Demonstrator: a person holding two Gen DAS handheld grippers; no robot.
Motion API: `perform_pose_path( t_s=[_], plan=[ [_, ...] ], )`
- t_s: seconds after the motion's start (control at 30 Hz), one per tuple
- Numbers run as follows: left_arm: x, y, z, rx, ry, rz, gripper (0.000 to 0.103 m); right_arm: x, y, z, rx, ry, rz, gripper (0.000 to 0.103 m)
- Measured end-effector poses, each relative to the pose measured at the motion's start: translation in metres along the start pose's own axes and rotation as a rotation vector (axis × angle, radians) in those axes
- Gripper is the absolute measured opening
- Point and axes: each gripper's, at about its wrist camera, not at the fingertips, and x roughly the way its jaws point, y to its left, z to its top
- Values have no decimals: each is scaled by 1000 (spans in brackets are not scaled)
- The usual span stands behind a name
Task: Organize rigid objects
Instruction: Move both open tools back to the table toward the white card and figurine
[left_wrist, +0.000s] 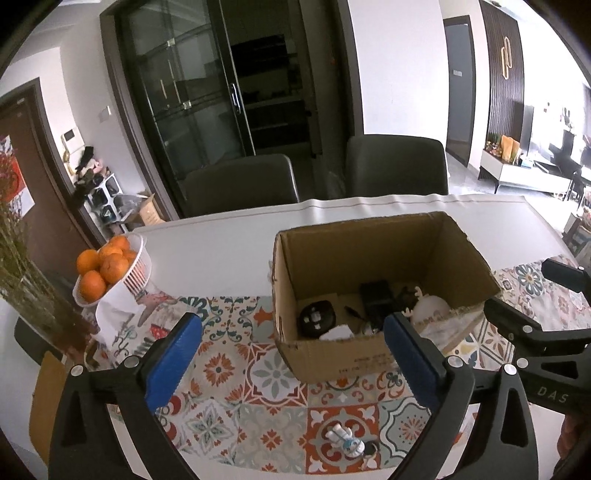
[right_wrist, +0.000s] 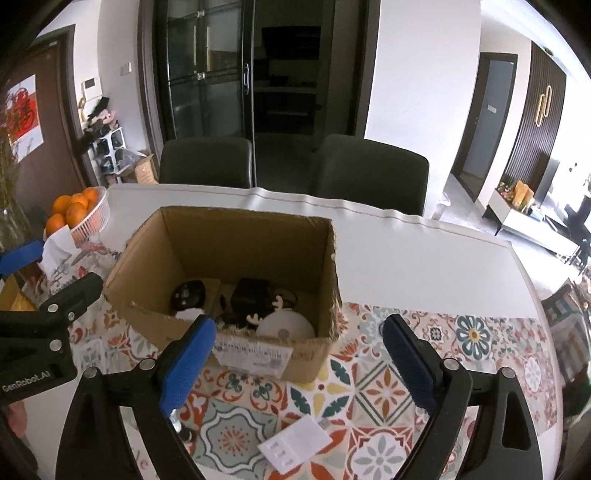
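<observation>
Both held above the patterned cloth (left_wrist: 229, 369) on the bench (right_wrist: 424, 251): left gripper (left_wrist: 291, 345) and right gripper (right_wrist: 299, 354), each with blue pads spread wide and nothing between them. Straight ahead, an open cardboard box (right_wrist: 155, 254) already holding a round black item (right_wrist: 188, 293), a black block (right_wrist: 251, 295) and a white round piece with antlers (right_wrist: 284, 325). Still out on the cloth, close below the grippers: a small white-and-blue figurine (left_wrist: 345, 441) and a flat white packet (right_wrist: 295, 443); off to the left, a basket of oranges (left_wrist: 138, 271).
</observation>
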Motion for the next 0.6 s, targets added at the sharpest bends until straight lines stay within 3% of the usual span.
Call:
perform_pose_path(
  t_s=[0.6],
  plan=[
    [2, -11, -59, -36, 91, -12, 101, -1, 1, -48, -59, 66, 27, 93]
  ],
)
